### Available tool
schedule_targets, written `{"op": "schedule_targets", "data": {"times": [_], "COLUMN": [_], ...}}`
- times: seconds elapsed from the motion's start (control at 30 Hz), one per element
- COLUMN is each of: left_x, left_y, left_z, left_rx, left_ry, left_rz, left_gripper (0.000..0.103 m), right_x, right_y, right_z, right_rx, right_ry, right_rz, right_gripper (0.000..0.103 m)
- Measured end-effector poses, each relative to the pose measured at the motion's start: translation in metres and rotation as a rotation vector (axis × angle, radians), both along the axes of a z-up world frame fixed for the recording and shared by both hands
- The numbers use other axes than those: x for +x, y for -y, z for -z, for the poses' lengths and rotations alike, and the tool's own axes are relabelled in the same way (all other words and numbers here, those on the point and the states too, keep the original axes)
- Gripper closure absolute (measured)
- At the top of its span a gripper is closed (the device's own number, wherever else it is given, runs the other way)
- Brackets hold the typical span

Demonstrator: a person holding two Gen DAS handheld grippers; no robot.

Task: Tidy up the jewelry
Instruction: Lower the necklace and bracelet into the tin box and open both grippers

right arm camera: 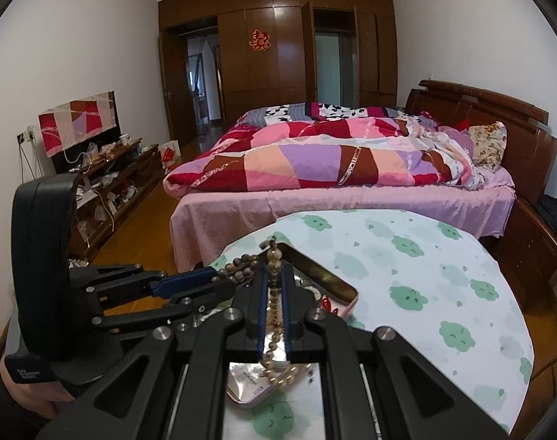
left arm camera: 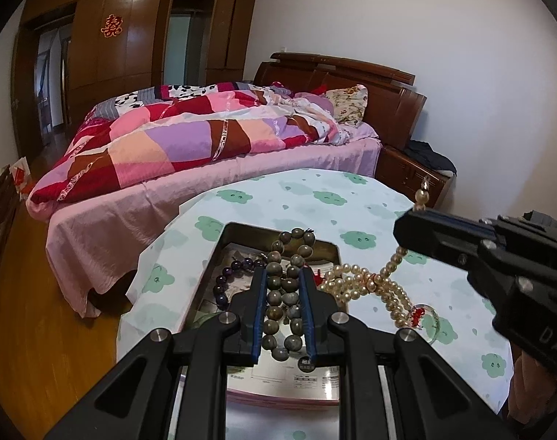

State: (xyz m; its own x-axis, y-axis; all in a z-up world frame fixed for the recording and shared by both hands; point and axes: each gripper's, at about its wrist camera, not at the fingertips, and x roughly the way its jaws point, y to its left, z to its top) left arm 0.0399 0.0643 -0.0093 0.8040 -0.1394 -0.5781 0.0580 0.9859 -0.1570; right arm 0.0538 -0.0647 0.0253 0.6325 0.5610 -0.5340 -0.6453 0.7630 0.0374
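The left black two-finger gripper (left arm camera: 284, 295) reaches forward and slightly down, its blue-padded fingers (left arm camera: 259, 304) drawn close and pinching a strand of grey-brown round beads (left arm camera: 278, 293) between them. The right black two-finger gripper (right arm camera: 274, 293) is likewise nearly closed, its blue-lined fingers (right arm camera: 262, 308) clamped on a strand of cream pearl beads (right arm camera: 273, 308) that runs up past the tips. In the left wrist view the right gripper comes in from the right side, level with and just beside the left one, fingers pointing leftward.

The right gripper (right arm camera: 273, 286) pinches a pearl strand (right arm camera: 275, 256) between its jaws, above the tin (right arm camera: 329, 281); the left gripper (right arm camera: 205, 280) lies left.
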Motion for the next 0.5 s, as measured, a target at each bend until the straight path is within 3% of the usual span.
{"op": "schedule_targets", "data": {"times": [0.5], "left_x": [0.011], "left_y": [-0.022], "left_z": [0.026], "left_rx": [-0.041], "left_ry": [-0.076], "left_rz": [-0.039], "left_gripper": [0.086], "right_x": [-0.002], "right_y": [-0.021], "right_z": [0.022], "right_rx": [-0.033], "right_ry": [-0.056], "right_rz": [-0.03], "right_gripper": [0.095]}}
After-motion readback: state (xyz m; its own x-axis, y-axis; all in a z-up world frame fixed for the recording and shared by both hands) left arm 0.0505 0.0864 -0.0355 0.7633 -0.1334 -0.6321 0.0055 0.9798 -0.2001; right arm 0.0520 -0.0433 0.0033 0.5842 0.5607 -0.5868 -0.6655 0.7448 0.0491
